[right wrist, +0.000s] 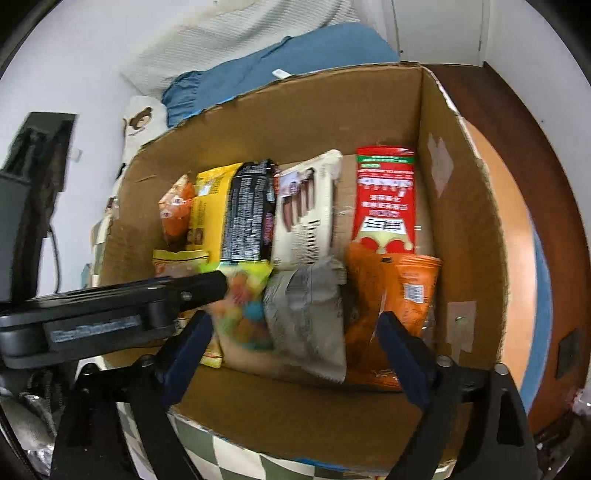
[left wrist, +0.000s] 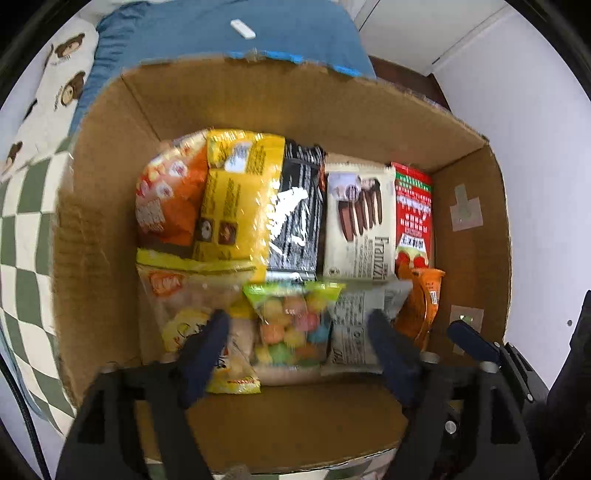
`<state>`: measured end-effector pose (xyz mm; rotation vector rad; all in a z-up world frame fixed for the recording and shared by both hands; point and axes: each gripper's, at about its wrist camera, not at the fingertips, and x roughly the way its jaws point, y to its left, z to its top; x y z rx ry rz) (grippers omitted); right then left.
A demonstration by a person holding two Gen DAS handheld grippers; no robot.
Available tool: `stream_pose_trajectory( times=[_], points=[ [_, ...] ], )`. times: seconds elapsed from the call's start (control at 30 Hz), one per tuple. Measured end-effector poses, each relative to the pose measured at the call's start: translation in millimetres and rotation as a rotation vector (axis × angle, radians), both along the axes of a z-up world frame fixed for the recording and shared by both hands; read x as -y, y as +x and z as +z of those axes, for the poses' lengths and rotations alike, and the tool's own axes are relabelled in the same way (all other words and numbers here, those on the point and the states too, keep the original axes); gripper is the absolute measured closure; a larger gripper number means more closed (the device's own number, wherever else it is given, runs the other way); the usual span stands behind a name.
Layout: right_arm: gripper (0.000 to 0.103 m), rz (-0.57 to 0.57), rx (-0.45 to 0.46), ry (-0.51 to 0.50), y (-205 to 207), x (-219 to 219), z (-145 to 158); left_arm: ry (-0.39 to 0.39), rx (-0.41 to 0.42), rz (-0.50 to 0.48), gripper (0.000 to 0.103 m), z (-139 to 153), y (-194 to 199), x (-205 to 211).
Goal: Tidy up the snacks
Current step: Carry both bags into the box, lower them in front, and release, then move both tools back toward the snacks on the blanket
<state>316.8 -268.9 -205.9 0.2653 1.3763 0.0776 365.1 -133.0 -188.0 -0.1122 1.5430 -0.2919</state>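
An open cardboard box holds two rows of snacks. The back row has an orange bag, a yellow packet, a black packet, a white wafer packet and a red box. In front lie a clear yellow-topped bag, a bag of coloured candy balls, a grey packet and an orange packet. My left gripper hangs open over the candy bag, its pads clear of it. Over the grey packet, my right gripper is open and holds nothing.
The box rests on a green-and-white checkered cloth. Blue bedding and a bear-print cloth lie behind it. A round wooden surface curves along the right. The two grippers are side by side, close together.
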Motion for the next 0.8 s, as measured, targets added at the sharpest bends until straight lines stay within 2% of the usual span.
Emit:
stream_pose_trajectory(
  times=[0.07, 0.13, 0.33, 0.53, 0.8],
  points=[
    [0.008, 0.0, -0.001, -0.009, 1.1, -0.6, 1.3, 0.023, 0.026, -0.004, 0.014, 5.4, 0.2, -1.3],
    [0.005, 0.006, 0.005, -0.042, 0.8, -3.0, 2.6, 0.046, 0.062, -0.006, 0.014, 12.3, -1.9, -5.5],
    [0.005, 0.004, 0.02, -0.113, -8.5, 0.6, 14.5, 0.125, 0.162, -0.001, 0.014, 24.3, -16.3, -19.9],
    [0.005, 0.005, 0.044, -0.169, -18.2, 2.4, 26.1, 0.146, 0.205, 0.021, 0.014, 27.4, -31.8, -33.0],
    [0.005, 0.025, 0.087, -0.217, -33.5, -4.6, 47.3, 0.172, 0.296, 0.029, 0.014, 46.8, -51.8, -41.3]
  ],
)
